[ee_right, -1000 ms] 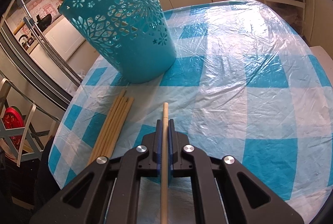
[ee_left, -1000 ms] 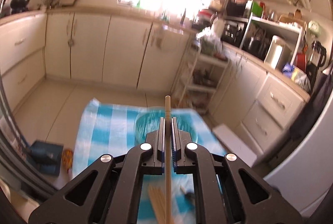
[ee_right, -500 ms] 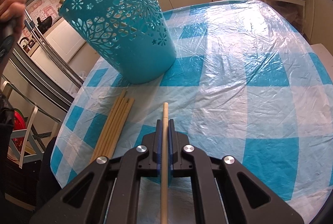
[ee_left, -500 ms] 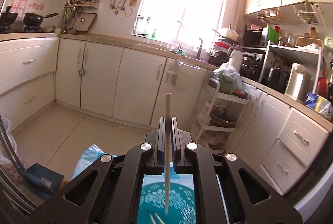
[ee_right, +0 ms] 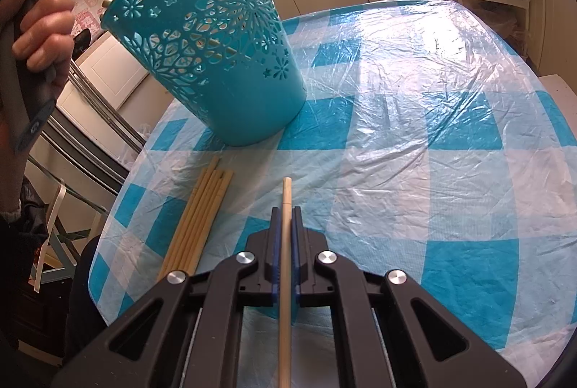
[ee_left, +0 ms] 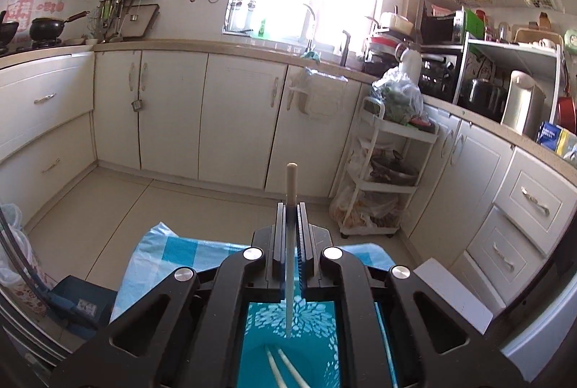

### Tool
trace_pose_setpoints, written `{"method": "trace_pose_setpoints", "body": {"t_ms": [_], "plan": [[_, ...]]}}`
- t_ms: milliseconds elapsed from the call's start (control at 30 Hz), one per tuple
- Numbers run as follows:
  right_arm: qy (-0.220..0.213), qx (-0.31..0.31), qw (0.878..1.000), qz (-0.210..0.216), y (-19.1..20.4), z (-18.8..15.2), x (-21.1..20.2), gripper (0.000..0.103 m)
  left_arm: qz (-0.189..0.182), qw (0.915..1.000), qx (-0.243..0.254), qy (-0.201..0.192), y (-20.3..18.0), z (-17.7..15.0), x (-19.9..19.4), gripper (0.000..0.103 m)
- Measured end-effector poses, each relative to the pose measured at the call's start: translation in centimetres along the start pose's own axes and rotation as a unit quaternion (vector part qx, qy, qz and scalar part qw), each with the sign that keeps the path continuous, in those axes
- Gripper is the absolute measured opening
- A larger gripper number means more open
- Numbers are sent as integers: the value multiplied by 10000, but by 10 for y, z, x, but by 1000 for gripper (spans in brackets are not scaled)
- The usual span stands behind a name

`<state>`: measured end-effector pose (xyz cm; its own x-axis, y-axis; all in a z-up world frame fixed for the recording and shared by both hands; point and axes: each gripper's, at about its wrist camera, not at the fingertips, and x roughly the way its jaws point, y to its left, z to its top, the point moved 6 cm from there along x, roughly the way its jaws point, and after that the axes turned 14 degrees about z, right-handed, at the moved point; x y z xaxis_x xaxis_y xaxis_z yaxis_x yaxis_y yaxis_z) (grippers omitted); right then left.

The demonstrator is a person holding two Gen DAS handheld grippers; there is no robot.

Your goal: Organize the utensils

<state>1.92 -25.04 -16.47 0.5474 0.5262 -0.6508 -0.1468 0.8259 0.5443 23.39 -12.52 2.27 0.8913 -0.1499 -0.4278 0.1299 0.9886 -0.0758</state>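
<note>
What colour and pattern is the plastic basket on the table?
Teal plastic basket with cut-out flower and star perforations; clearest in the right wrist view.

My left black two-finger gripper [ee_left: 290, 225] points out level across the room, its jaws drawn in close with only a narrow gap, and a thin pale wooden stick [ee_left: 290, 243] stands between them. My right black two-finger gripper [ee_right: 286, 229] angles down toward the surface below, jaws pinched tight on a slim light-wood chopstick [ee_right: 285, 261]. In the right wrist view my bare left hand [ee_right: 43, 31] is wrapped round the grey handle of its gripper, fingers curled.
</note>
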Motion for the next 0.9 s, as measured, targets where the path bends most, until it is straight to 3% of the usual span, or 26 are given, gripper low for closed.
{"method": "trace_pose_setpoints", "body": {"t_ms": [233,400,500,600,900], "plan": [[2,33,10000,60,0,0,0,6,100,9987,258,420,10,-29,-4,8],[30,93,9999,77,1,0,0,7,341,9982,139,482,39,-41,-24,45],[177,-91,9997,-138,7,-1,-1,7,446,9976,128,511,58,-53,-40,52],[338,-393,9978,-419,14,-1,3,7,554,9964,105,637,79,-69,-50,57],[941,-1042,9850,-1007,27,2,21,6,615,9911,-110,1177,117,-123,-65,58]]}}
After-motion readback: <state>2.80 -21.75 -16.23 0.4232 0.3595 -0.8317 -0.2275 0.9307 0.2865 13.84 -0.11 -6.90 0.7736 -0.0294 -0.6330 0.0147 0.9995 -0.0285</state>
